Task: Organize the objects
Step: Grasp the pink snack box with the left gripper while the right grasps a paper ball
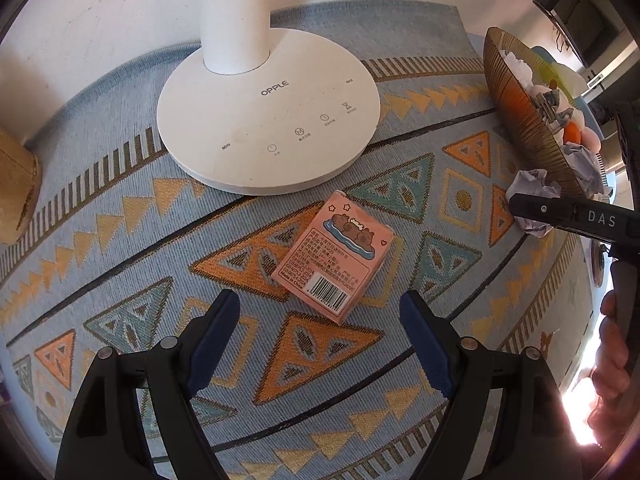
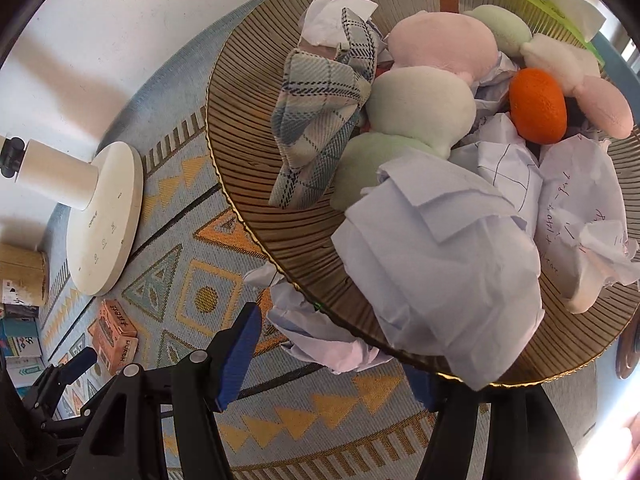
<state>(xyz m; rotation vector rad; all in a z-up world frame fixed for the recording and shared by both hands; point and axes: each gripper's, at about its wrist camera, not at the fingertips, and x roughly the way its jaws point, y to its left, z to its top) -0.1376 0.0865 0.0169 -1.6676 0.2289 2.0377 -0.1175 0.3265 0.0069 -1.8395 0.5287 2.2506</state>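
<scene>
Black plastic arms with blue pads frame the foreground of the left wrist view: the left gripper (image 1: 320,304) points steeply down with its jaws wide and empty, the pink card box (image 1: 333,259) lying flat on the patterned tablecloth (image 1: 120,280) just ahead of the pad tips and touched by neither. In the right wrist view the right gripper (image 2: 332,354) stands part-open around a crumpled paper ball (image 2: 320,332) that rests on the cloth against the rim of the ribbed brown bowl (image 2: 248,120); the left pad is near the paper, the right pad is largely hidden under the bowl's edge, and contact cannot be told. Farther on, the bowl already holds several crumpled papers (image 2: 436,264), a folded plaid cloth (image 2: 320,120), pastel plush pieces (image 2: 424,104) and an orange fruit (image 2: 538,106). Beyond the box stands the white lamp base (image 1: 268,128), with a cork-coloured cylinder (image 1: 18,192) at the far left edge. Judged from this layout, the sorting is well advanced: most loose items sit in the bowl, while the paper ball and the card box remain on the cloth, neither yet lifted.
</scene>
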